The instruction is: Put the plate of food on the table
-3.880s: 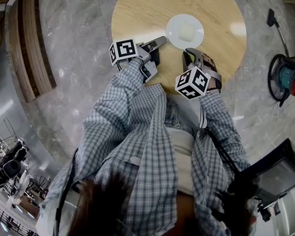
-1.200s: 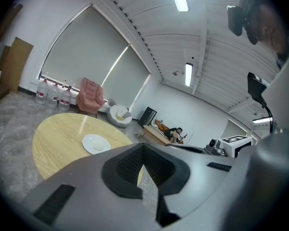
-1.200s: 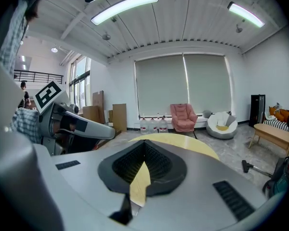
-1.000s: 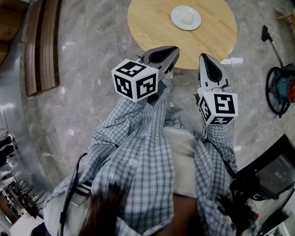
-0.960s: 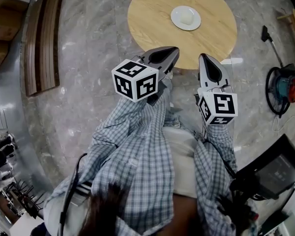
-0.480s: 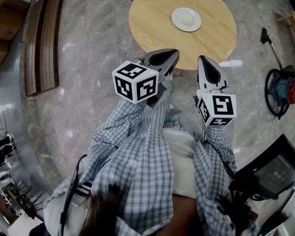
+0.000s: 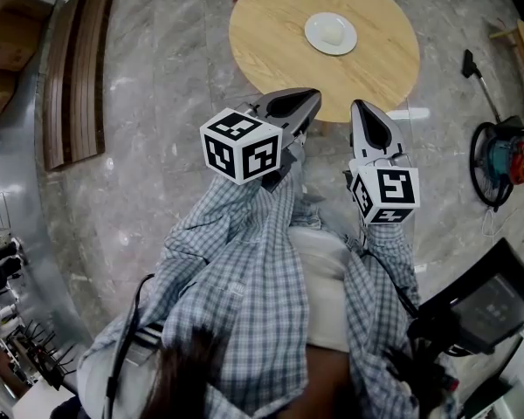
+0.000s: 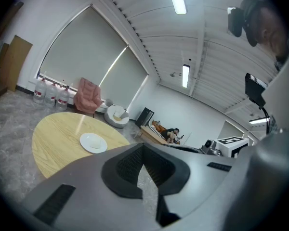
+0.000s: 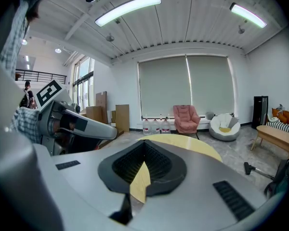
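A white plate (image 7: 330, 33) with a pale lump of food rests on the round wooden table (image 7: 271, 24), a little beyond its middle. The left gripper view shows the same plate (image 8: 93, 142) on the yellow tabletop (image 8: 53, 138). My left gripper (image 7: 313, 99) is held up off the table, short of its near edge, shut and empty. My right gripper (image 7: 360, 106) hangs beside it, also shut with nothing in it. In each gripper view the jaw tips meet: left gripper (image 8: 143, 152), right gripper (image 9: 144, 146). The right gripper view catches only the table's top (image 9: 192, 146).
Marble floor surrounds the table. A blue and orange vacuum (image 7: 506, 145) with its hose lies on the right. Wooden steps (image 7: 70, 68) run along the left. A dark screen (image 7: 485, 308) sits low right. A pink armchair (image 9: 185, 119), water bottles (image 9: 154, 126) and a white beanbag (image 9: 225, 126) stand beyond.
Some seconds ago both grippers were at the table's edge near the plate; now they are back from the table and raised. Over the last second almost nothing has moved.
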`<state>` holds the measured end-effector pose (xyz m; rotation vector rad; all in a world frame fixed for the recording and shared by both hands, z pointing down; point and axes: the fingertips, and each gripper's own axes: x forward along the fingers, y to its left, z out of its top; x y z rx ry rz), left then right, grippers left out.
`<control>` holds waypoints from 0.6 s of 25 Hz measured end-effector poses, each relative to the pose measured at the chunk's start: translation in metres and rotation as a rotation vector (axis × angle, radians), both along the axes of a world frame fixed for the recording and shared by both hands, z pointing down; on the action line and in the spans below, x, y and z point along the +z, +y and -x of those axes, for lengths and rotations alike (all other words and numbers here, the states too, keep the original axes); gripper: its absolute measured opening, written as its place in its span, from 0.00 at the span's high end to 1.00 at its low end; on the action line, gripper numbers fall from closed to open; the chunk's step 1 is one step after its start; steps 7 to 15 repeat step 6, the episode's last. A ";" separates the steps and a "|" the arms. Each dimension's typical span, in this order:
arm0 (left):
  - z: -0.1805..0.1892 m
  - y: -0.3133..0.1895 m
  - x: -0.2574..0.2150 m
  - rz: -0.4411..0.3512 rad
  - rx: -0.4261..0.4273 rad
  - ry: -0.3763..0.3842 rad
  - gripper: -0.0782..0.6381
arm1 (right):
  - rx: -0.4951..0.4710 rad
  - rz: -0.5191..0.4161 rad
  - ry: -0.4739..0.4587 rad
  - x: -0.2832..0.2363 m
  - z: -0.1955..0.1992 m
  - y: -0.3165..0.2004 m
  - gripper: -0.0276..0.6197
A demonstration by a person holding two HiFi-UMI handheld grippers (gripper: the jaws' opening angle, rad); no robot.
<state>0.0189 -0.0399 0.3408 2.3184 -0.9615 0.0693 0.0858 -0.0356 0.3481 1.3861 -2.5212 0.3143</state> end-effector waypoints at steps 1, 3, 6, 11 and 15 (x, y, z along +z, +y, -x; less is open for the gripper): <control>0.000 0.001 0.000 -0.001 0.000 0.000 0.88 | 0.000 -0.002 0.001 0.001 -0.001 0.001 0.95; 0.000 0.001 0.001 -0.002 -0.001 0.001 0.88 | 0.001 -0.005 0.002 0.002 -0.001 0.001 0.95; 0.002 0.001 0.000 -0.002 -0.003 0.001 0.88 | 0.001 -0.003 0.000 0.001 0.002 -0.001 0.95; 0.002 0.001 0.000 -0.002 -0.003 0.001 0.88 | 0.001 -0.003 0.000 0.001 0.002 -0.001 0.95; 0.002 0.001 0.000 -0.002 -0.003 0.001 0.88 | 0.001 -0.003 0.000 0.001 0.002 -0.001 0.95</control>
